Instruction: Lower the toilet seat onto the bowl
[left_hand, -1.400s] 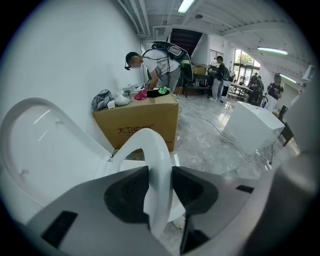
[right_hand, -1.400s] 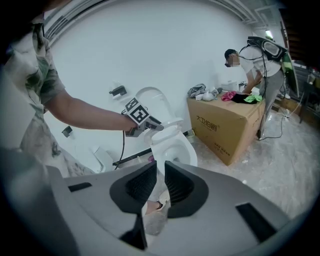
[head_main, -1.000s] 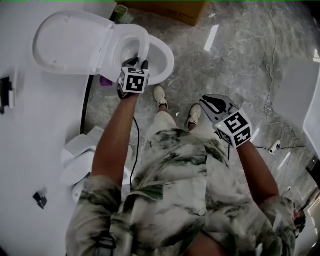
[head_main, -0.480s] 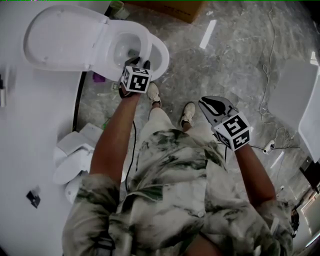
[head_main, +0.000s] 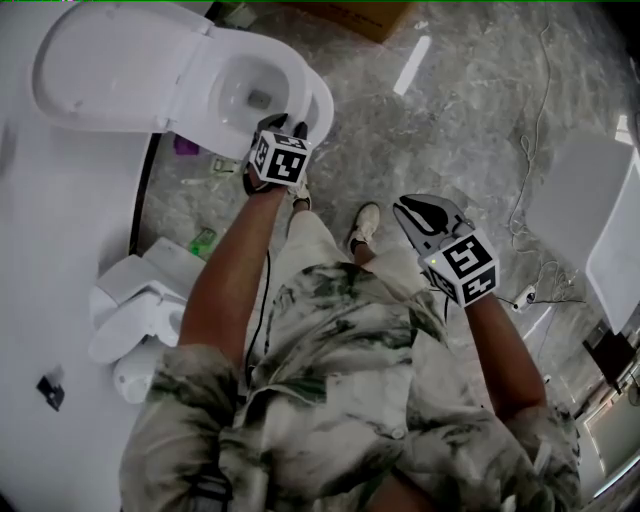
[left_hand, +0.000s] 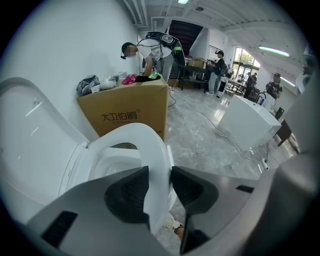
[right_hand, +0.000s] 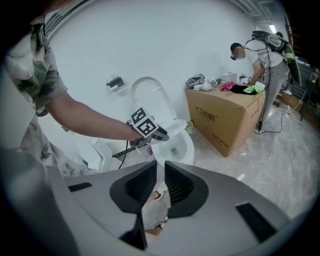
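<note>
Against the white wall, the toilet bowl stands with its lid swung up. Left claw: jaws clamped on the front rim of the toilet seat, which is tilted, partly raised above the bowl and not flat on it. Right claw: held well apart from the toilet over the grey marble floor, jaws drawn nearly together with nothing gripped. Cardboard box: beside the toilet, clothes heaped on top.
</note>
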